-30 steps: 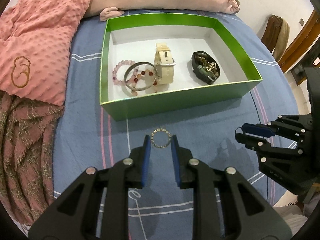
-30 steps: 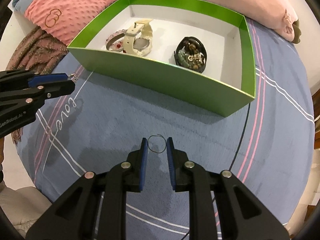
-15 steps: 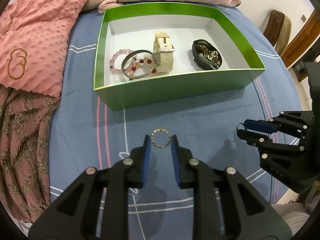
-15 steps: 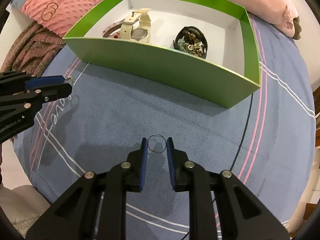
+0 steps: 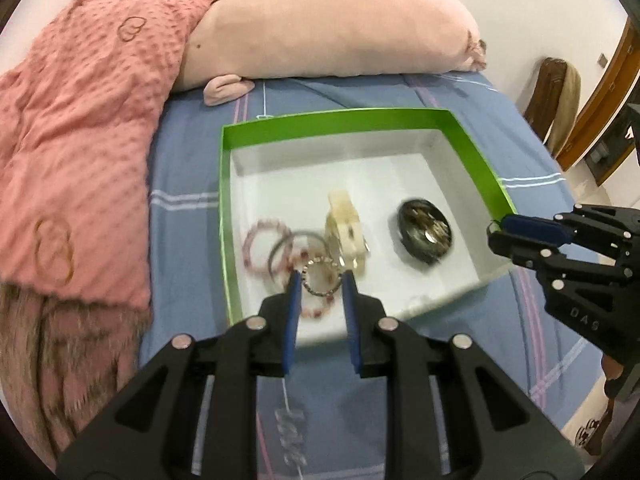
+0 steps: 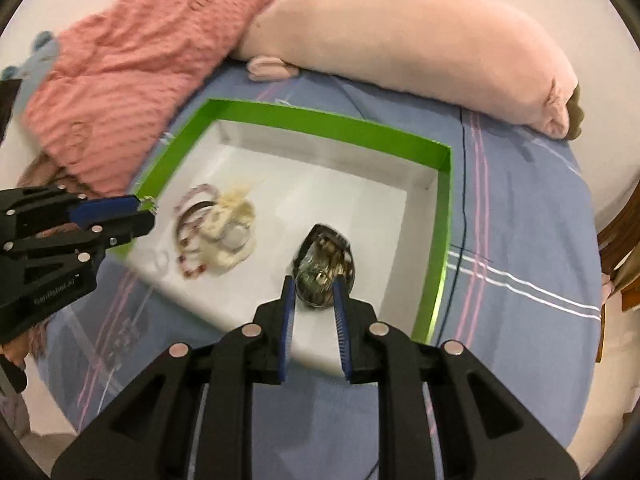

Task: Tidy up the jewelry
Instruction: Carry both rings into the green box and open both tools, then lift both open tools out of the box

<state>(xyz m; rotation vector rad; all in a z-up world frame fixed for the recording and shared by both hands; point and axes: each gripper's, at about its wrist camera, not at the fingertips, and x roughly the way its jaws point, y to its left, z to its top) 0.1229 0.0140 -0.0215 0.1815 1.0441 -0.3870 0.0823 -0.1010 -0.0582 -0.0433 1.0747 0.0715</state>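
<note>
- Blue striped bedding (image 5: pixel 188 184) carries a green-walled box (image 5: pixel 226 216), with a pink blanket (image 5: pixel 80 140) and a pale pink pillow (image 5: pixel 332 28) behind it.
- Clamped between the blue pads of the left gripper (image 5: pixel 320 280), a small beaded ring (image 5: pixel 320 278) faces the camera flat-on, its hoop spanning pad to pad.
- A second ago that ring hung over bare bedding short of the box; it now hangs above the box's white floor, over the pink bead bracelets (image 5: pixel 264 248) and just beside the cream watch (image 5: pixel 346 236).
- A dark oval dish of trinkets (image 5: pixel 426 236) lies to the right of the watch, its long axis angled across the floor.
- From the right wrist camera, the right gripper (image 6: pixel 314 292) stands narrowly parted above that dish (image 6: pixel 324 264); the thin wire loop seen between its pads earlier cannot be made out through the blur, so a grip cannot be confirmed.
- Both grippers have moved from the near bedding to over the box.
</note>
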